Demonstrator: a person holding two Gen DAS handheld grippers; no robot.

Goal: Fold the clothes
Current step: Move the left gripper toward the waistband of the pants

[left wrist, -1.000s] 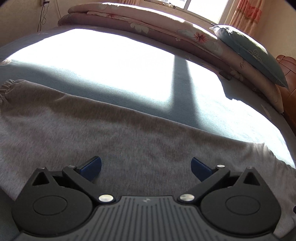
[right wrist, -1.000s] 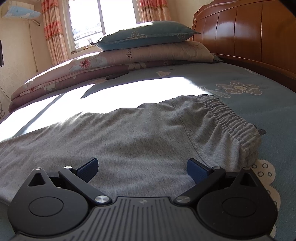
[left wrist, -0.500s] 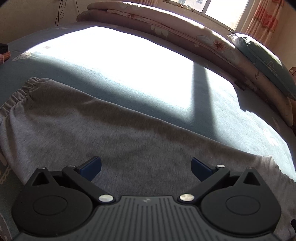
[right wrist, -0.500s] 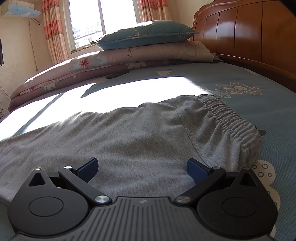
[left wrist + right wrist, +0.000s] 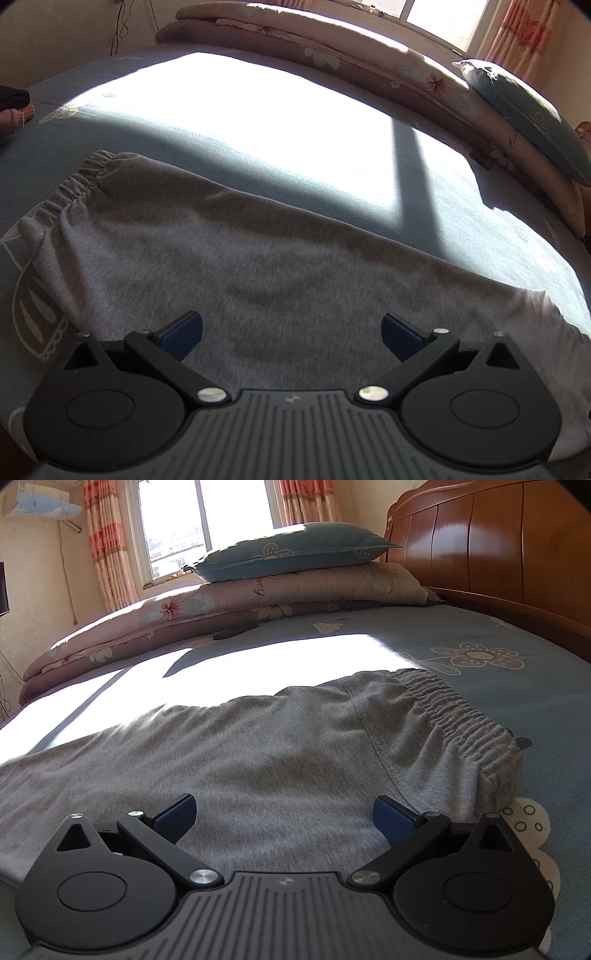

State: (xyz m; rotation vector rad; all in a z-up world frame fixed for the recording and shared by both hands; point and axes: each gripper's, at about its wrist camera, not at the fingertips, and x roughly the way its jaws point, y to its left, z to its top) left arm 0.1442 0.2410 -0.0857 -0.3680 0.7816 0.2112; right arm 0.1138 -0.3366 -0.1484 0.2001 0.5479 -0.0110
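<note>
Two claws spread wide, left claw (image 5: pixel 291 334), right claw (image 5: pixel 283 814), over grey trousers (image 5: pixel 280 753)

Spread flat across a bed sheet (image 5: pixel 280 147), a pair of trousers (image 5: pixel 258 266), lengthwise from left to right. Cuff end (image 5: pixel 74 181) at far left in the left wrist view; waistband (image 5: pixel 461 716) at far right in the right wrist view, near the headboard (image 5: pixel 498 546). Behind the trousers, bare sheet, then a folded quilt (image 5: pixel 184 616) along the far edge under the window (image 5: pixel 207 520). On the quilt's headboard end, a pillow (image 5: pixel 291 554). Just above the trousers, left gripper (image 5: pixel 291 332) and right gripper (image 5: pixel 284 812), each with jaws spread apart.
</note>
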